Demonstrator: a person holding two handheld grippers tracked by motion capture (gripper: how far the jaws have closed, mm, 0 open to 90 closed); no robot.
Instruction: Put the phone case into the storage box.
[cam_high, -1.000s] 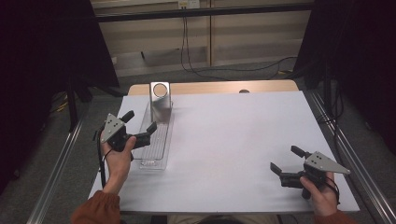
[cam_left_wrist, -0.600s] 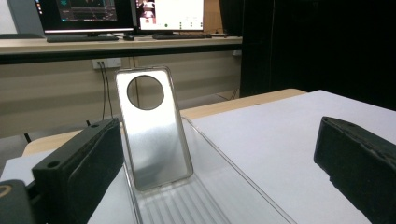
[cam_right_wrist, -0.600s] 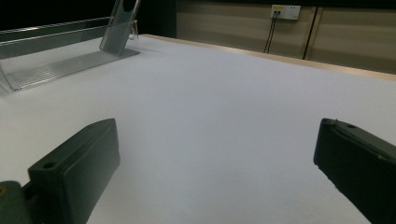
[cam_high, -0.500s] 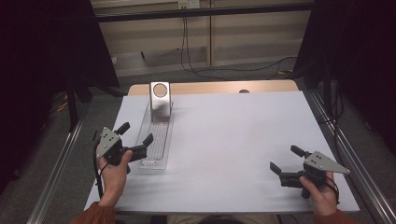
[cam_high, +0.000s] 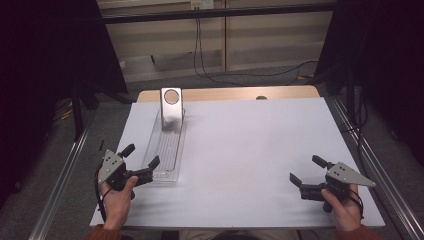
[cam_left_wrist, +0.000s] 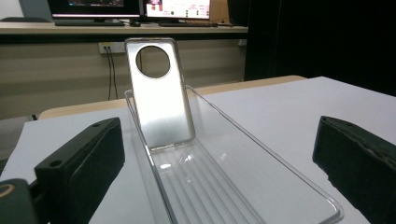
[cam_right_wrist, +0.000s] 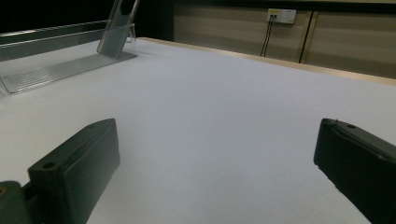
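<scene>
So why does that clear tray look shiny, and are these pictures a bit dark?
High view: dim, dark corners, white table brightest. Left gripper view: soft glare patches on the clear tray floor below the silvery phone case; near jaws blurred. Right gripper view: tray edge catches light.

Silver phone case (cam_high: 171, 109), clear ribbed tray (cam_high: 176, 176)

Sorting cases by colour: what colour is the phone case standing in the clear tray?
Silvery grey phone case, with a round camera cutout; clearest in the left gripper view.

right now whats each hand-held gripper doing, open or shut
Left hand-held gripper: open, holding nothing, at the near end of the tray.
Right hand-held gripper: open, empty, over the table.
</scene>
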